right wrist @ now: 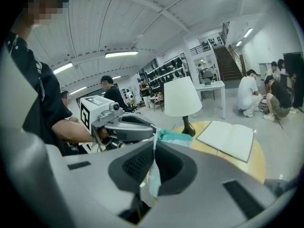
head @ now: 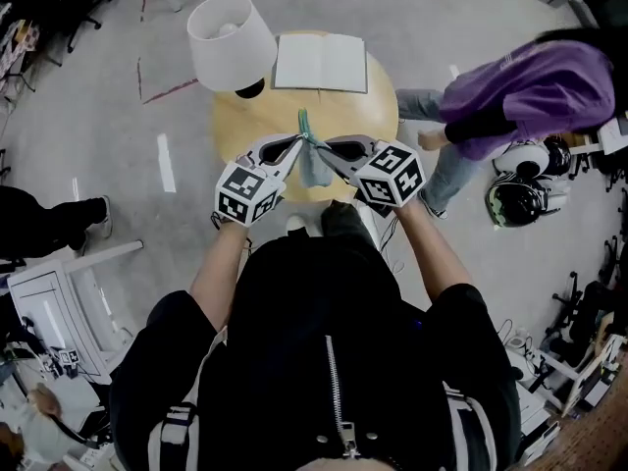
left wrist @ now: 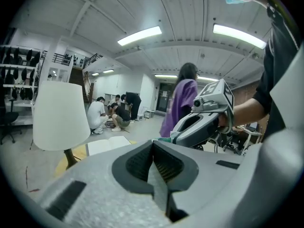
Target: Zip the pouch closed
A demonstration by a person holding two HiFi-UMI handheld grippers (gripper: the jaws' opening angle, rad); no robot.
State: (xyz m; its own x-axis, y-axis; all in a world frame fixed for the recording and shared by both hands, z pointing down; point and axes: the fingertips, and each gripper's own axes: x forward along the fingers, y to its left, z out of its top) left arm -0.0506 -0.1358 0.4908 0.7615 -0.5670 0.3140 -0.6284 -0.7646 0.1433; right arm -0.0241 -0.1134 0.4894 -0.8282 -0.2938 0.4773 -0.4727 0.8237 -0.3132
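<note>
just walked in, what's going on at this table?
A person holds a teal pouch up over the round table with two grippers. The right gripper is shut on the pouch's fabric. The left gripper is shut at its top edge, seemingly on the zip end. A lamp and notebook sit on the table. The zip's state isn't visible.

No legible text (anywhere in view).

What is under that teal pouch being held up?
A round wooden table, with a lamp and an open book farther back. The spot right beneath the pouch is covered by it.
</note>
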